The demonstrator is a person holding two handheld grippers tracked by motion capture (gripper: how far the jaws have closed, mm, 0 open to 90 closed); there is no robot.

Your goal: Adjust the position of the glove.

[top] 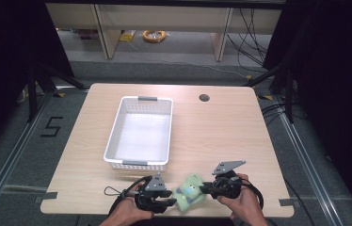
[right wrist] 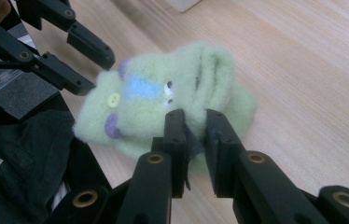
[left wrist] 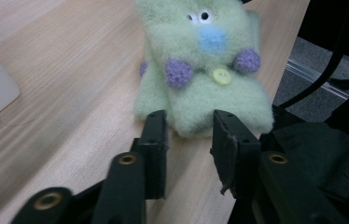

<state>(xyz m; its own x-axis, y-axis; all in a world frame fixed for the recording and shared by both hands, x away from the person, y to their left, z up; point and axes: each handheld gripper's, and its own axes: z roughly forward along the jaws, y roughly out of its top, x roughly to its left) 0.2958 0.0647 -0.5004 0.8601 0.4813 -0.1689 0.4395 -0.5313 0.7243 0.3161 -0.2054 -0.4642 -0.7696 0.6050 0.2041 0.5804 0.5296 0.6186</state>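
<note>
White basket (top: 117, 123) with nothing inside, behind green plush sock (top: 189, 190); right gripper (right wrist: 195, 122) pinches the sock's edge; left gripper (left wrist: 189, 126) parted, jaws clear of it.

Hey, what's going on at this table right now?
A person is working a fuzzy green toy with a handheld gripper in each hand, at the near edge of the wooden table. The right gripper has its jaws pinched on the toy's edge. The left gripper sits just in front of the toy's other end with its jaws apart, not gripping it. A white basket stands farther back on the table with nothing visible inside, and the toy is still outside it.
</note>
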